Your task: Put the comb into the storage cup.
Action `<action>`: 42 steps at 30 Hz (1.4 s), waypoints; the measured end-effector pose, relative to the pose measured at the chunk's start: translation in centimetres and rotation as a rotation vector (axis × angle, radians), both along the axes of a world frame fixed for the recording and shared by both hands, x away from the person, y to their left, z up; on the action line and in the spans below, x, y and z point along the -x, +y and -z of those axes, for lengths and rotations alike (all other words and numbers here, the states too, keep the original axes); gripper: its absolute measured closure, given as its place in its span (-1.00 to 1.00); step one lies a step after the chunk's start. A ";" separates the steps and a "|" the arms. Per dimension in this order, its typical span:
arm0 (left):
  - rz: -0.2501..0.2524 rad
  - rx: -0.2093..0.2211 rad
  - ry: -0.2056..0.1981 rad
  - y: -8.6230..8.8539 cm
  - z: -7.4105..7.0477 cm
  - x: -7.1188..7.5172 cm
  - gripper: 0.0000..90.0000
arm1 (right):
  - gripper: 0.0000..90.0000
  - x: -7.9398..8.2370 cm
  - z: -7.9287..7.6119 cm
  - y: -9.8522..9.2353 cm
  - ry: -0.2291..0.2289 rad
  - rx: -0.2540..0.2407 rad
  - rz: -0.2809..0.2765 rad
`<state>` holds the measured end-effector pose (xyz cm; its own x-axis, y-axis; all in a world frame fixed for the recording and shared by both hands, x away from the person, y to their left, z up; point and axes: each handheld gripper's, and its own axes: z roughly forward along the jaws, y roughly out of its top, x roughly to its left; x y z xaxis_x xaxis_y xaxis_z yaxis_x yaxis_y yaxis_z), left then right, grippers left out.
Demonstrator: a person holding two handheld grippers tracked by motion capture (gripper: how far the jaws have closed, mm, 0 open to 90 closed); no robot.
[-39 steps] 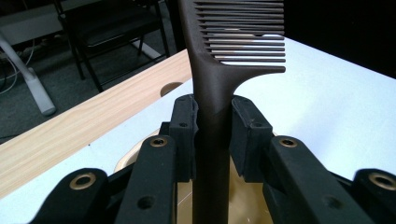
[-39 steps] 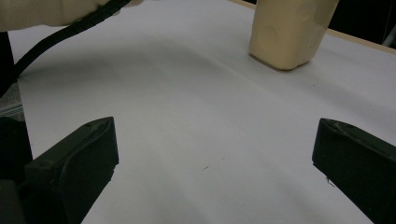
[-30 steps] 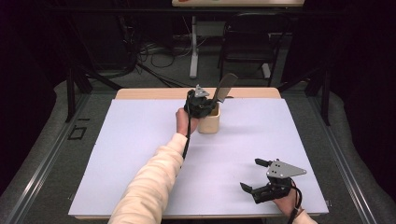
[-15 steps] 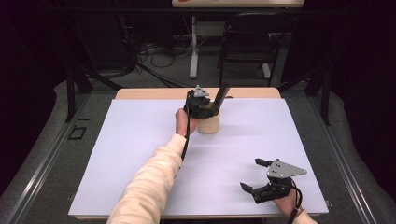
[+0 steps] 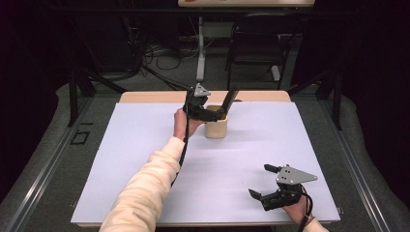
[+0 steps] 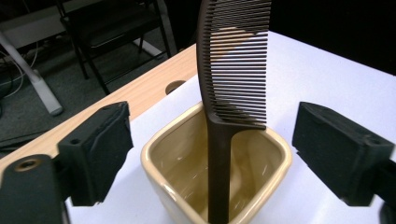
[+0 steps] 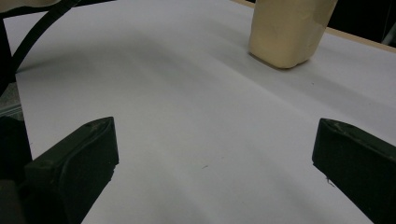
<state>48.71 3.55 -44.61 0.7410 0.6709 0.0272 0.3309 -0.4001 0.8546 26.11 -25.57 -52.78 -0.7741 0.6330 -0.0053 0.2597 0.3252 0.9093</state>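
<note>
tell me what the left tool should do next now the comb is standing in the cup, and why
Probably lift the left tool up and back, clear of the comb. Its jaws have just been opening and now stand apart on either side, pads off the comb, which leans handle-down in the cream cup on its own. A straight retreat seems least likely to knock it over.
</note>
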 end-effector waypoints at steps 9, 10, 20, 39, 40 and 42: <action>0.017 -0.027 0.014 1.0 -1.1 0.9 -0.93 | -1.00 0.1 0.0 0.0 0.008 -0.004 0.001; 0.017 -0.034 0.012 1.2 -1.3 1.1 -0.95 | -1.00 0.1 0.0 0.0 0.008 -0.004 0.001; 0.020 -0.072 0.026 3.2 -1.8 2.1 -1.00 | -1.00 0.0 0.0 0.0 0.003 0.000 -0.002; -0.011 -0.102 0.038 7.9 -2.1 4.9 -1.00 | -1.00 0.0 0.0 0.0 0.002 -0.001 0.001; -0.017 -0.098 0.036 8.1 -2.0 5.1 -1.00 | -1.00 0.0 0.0 0.0 0.003 -0.003 0.003; -0.021 -0.101 0.041 8.6 -2.0 5.4 -1.00 | -1.00 0.0 0.0 0.0 0.005 -0.004 0.005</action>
<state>43.30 12.13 -42.59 0.7290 0.6814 0.0655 0.3740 -0.4767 0.7956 26.12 -25.56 -52.80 -0.7712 0.6366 0.0007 0.2655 0.3207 0.9092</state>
